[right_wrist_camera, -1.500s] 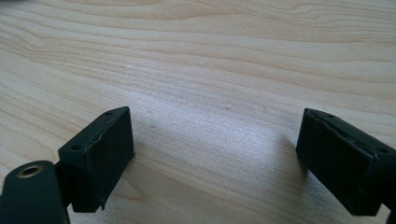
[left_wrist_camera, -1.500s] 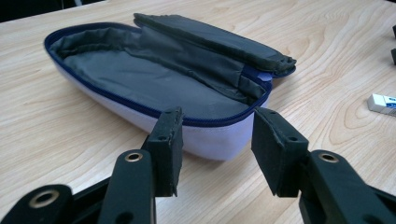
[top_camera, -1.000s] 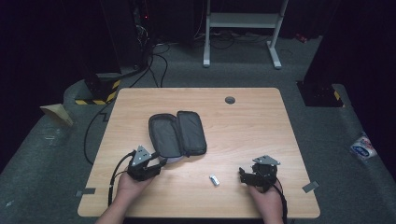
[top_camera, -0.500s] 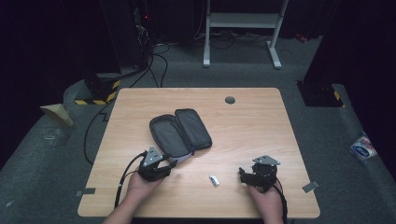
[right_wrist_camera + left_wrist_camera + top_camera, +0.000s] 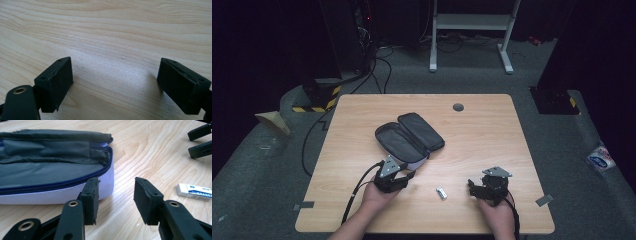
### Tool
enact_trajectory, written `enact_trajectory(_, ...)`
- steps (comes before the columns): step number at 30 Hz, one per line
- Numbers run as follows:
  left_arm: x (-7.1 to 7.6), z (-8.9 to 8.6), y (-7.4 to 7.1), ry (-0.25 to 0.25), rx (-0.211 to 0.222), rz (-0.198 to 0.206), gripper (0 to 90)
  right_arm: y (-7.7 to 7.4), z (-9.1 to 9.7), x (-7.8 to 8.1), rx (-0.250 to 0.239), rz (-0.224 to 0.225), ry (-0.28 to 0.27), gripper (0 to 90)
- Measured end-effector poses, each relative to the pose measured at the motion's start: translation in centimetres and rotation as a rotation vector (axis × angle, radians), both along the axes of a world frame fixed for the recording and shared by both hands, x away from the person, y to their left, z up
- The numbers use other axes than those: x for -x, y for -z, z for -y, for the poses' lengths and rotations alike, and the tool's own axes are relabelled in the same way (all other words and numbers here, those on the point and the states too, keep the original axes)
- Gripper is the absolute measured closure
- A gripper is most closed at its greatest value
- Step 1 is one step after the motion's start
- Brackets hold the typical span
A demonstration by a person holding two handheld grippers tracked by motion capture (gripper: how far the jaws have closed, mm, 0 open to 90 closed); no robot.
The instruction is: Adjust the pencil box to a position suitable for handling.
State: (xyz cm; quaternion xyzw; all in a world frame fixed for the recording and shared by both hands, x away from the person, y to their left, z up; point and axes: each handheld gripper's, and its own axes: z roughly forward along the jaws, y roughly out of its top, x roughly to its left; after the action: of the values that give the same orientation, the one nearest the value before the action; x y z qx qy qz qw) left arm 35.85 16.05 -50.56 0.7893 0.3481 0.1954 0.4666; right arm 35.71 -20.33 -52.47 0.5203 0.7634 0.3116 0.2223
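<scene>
High view shows the pencil case (image 5: 409, 137) lying unzipped mid-table, the eraser (image 5: 441, 193) loose on the near side and not yet packed, the left gripper (image 5: 408, 176) open beside the case's near end, the right gripper (image 5: 472, 187) open and empty.

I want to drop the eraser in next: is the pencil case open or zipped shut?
Open. The pencil case lies unzipped with its lid folded back, dark lining showing, and nothing visible inside.

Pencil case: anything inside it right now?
The open pencil case shows just dark lining in both views. Its near wall hides the bottom along that edge. The eraser lies outside.
</scene>
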Motion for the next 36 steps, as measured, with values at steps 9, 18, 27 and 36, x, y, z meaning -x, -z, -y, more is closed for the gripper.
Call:
enact_trajectory(9,0.3,-7.2,-1.0,-0.126,-0.044,-0.011,51.7,0.0,0.0,0.2,0.0,-0.003,-0.017,13.8)
enact_trajectory(18,0.3,-13.6,1.0,-0.284,-0.09,-0.094,51.0,-1.5,-1.1,0.4,-0.065,0.054,-0.026,26.0)
enact_trajectory(27,-0.1,-13.6,2.1,-0.293,-0.121,-0.145,49.0,-4.0,-9.2,-2.5,-0.085,0.084,-0.141,26.9)
enact_trajectory(36,-0.2,-13.4,2.3,-0.292,-0.133,-0.151,40.0,-4.8,-14.8,-5.8,-0.102,0.077,-0.155,27.5)
